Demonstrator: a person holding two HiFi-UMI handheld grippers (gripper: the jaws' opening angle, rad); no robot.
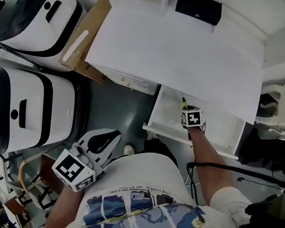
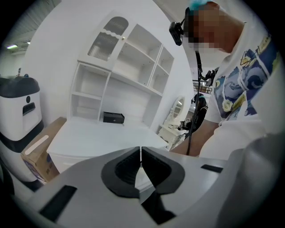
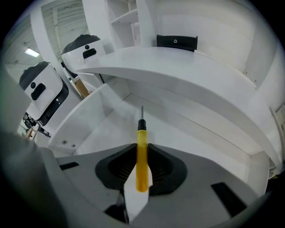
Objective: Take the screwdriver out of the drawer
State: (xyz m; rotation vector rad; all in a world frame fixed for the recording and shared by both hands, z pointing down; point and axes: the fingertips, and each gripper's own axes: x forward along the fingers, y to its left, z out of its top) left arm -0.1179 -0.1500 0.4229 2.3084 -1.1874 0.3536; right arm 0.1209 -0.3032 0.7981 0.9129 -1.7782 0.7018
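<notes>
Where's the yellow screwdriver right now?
The screwdriver is clamped in the right gripper, tip pointing away, over the open drawer under the white desktop, right of centre in the head view.

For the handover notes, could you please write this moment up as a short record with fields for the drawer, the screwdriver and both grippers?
drawer: open, pulled out from under the white desk
screwdriver: yellow handle clamped between the jaws, shaft pointing into the drawer
right gripper: shut on the screwdriver, over the drawer
left gripper: shut, empty, held near the person's body
black box: at the back of the desk
</notes>
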